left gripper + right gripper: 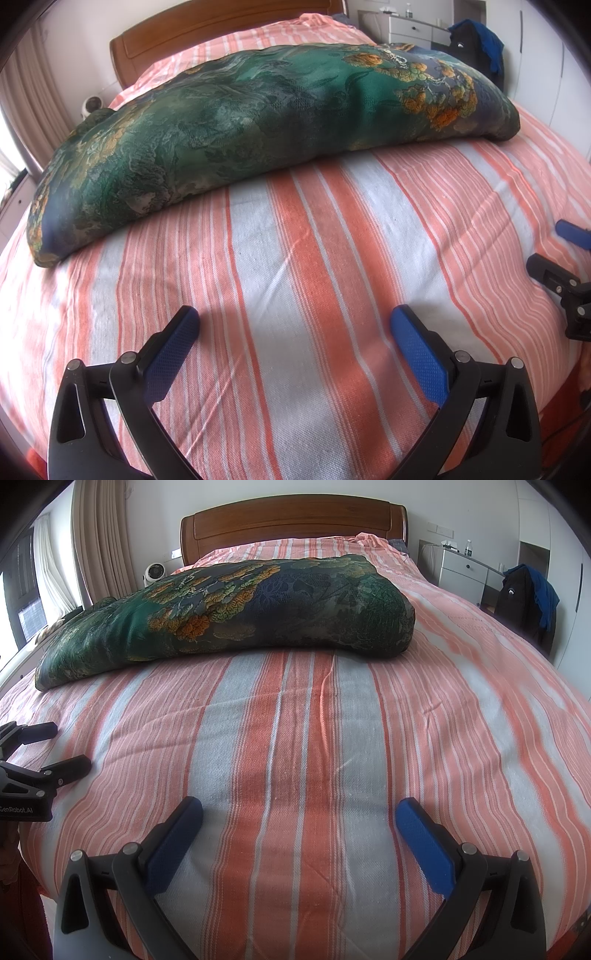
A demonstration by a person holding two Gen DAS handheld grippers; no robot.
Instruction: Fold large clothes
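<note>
Left tongs (295, 321) and right tongs (299, 810) spread wide, gripping nothing, low over striped bed (295, 738). Folded green floral quilt (258, 122) lying crosswise farther up, toward headboard (291, 524).

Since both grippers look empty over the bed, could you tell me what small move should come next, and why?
Probably move both grippers forward to the near edge of the green quilt. The left gripper and right gripper are open, holding nothing, above the striped sheet, while the quilt lies folded across the bed beyond them, untouched.
</note>
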